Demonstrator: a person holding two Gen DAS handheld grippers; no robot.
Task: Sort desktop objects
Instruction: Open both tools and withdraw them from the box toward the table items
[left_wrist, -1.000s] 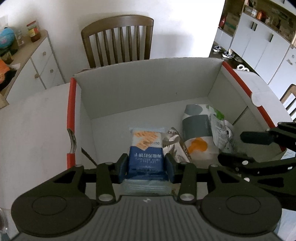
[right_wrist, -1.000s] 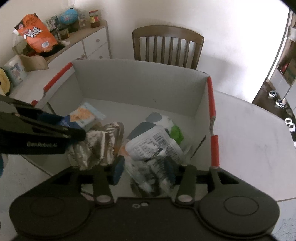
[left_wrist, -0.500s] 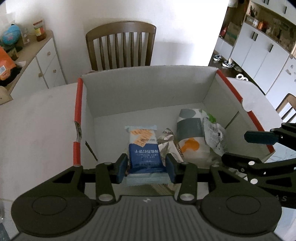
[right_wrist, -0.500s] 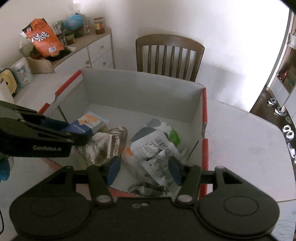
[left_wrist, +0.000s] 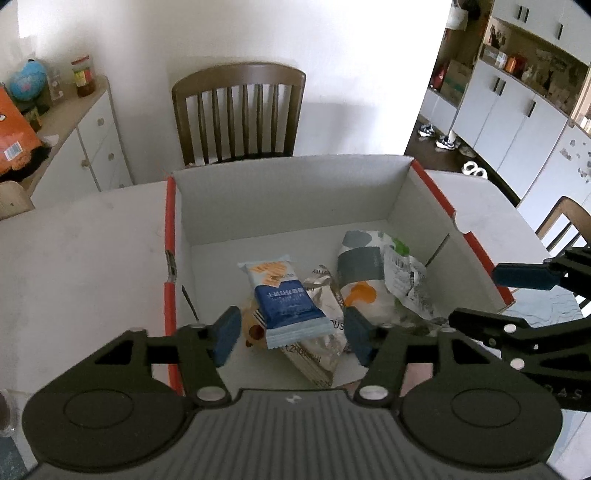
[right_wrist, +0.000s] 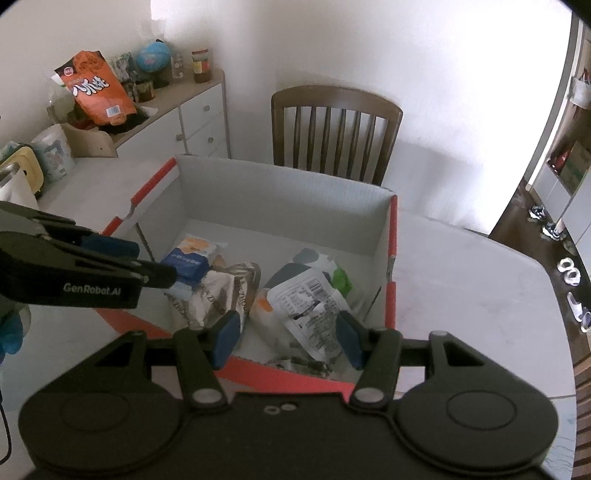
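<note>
Both packets released into the box; hand-held grippers should lift clear.

Left wrist view: the left hand-held gripper (left_wrist: 289, 338), its jaws just opened and apart, leaves the blue snack packet (left_wrist: 284, 301) lying in the cardboard box (left_wrist: 295, 195) near its left wall. Right wrist view: the right hand-held gripper (right_wrist: 287, 338), jaws just widened, is above the white pouch (right_wrist: 314, 306) by the right wall, not touching.
</note>
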